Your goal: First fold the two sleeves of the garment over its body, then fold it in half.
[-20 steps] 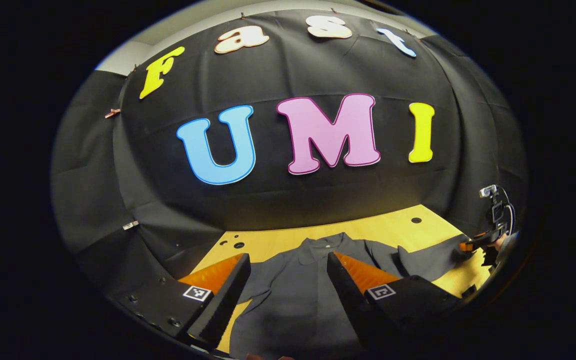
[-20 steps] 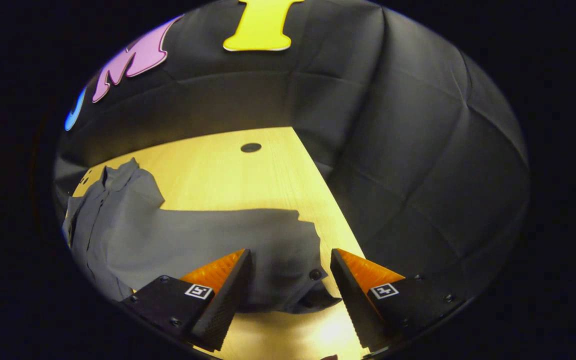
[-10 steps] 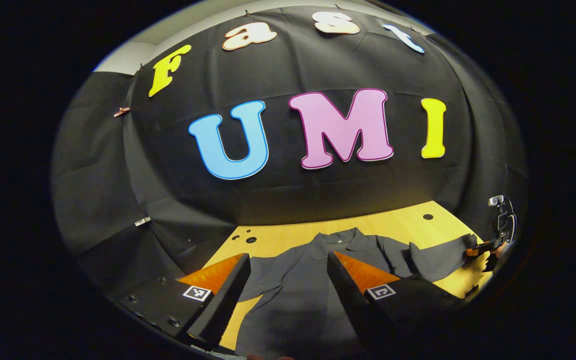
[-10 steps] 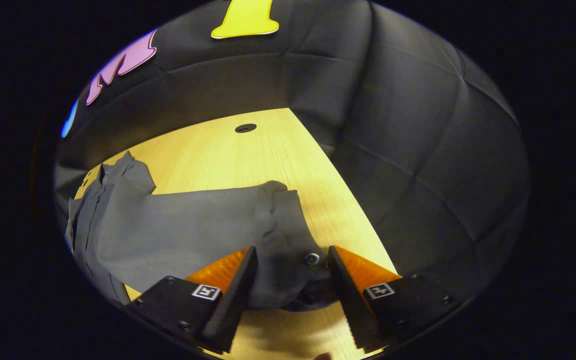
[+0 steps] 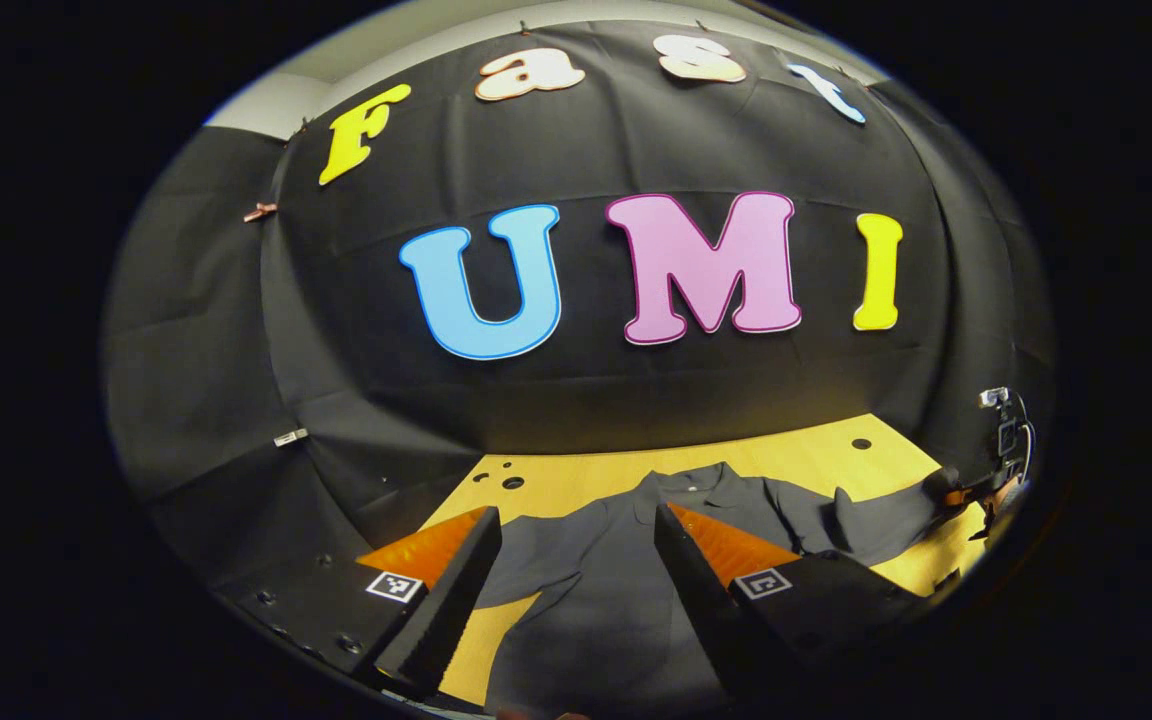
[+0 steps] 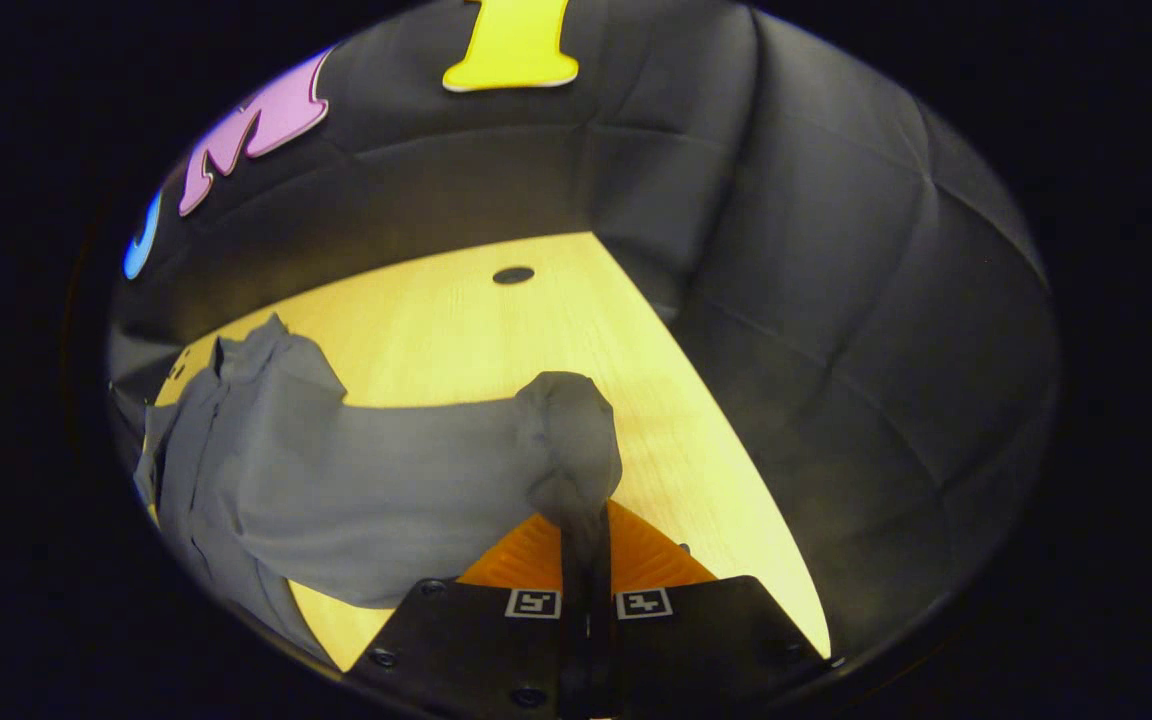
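The garment (image 6: 266,470) lies spread on the wooden surface (image 6: 456,320); soft, limp cloth, likely light, best taken at a cuff; right gripper (image 6: 586,560) jaws are clamped on its sleeve end (image 6: 571,440); left gripper (image 5: 576,570) jaws stand wide above its body.

Booth interior: black creased cloth wall (image 5: 576,400) spanning 9 to 3 o'clock, pale ceiling strip (image 5: 266,105) at 11 o'clock, and a warmly lit light-wood table (image 6: 496,330) with a round hole (image 6: 513,275) near 12 o'clock.
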A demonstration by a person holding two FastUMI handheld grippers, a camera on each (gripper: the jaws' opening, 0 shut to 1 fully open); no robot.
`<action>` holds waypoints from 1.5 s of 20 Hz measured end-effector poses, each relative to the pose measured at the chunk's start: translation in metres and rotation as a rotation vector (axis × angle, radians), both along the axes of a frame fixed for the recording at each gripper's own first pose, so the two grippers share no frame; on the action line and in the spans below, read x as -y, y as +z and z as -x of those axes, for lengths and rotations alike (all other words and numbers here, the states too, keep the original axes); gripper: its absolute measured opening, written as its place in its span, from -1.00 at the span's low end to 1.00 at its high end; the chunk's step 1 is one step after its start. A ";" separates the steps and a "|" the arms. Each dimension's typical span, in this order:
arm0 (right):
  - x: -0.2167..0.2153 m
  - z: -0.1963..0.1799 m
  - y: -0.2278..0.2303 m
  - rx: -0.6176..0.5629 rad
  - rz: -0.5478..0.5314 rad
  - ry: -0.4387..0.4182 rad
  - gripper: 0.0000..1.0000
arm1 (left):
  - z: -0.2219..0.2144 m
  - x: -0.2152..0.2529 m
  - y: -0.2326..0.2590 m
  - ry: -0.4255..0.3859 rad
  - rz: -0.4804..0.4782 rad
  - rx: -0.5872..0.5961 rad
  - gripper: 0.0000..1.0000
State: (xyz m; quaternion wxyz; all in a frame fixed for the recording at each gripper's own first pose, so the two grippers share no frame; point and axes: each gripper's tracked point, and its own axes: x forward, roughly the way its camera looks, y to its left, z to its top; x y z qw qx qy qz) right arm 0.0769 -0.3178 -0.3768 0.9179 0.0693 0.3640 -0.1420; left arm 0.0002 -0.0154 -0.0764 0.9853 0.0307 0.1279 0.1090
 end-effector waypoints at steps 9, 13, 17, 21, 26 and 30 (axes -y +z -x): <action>-0.048 0.058 0.122 0.129 0.114 -0.096 -0.89 | 0.009 -0.086 -0.007 -0.067 0.033 0.054 0.94; -0.110 0.066 0.168 0.193 0.110 -0.068 -0.90 | 0.008 -0.121 -0.015 -0.097 0.057 0.071 0.94; -0.191 0.044 0.212 0.264 0.129 -0.001 -0.90 | 0.007 -0.159 -0.027 -0.102 0.086 0.079 0.94; -0.287 -0.002 0.240 0.347 0.062 0.100 -0.89 | 0.008 -0.201 -0.044 -0.090 0.101 0.075 0.97; -0.399 -0.043 0.235 0.373 0.000 0.229 -0.89 | 0.015 -0.261 -0.076 -0.043 0.124 0.050 0.94; -0.465 -0.059 0.199 0.308 -0.009 0.317 -0.90 | 0.021 -0.309 -0.110 0.008 0.127 0.018 0.94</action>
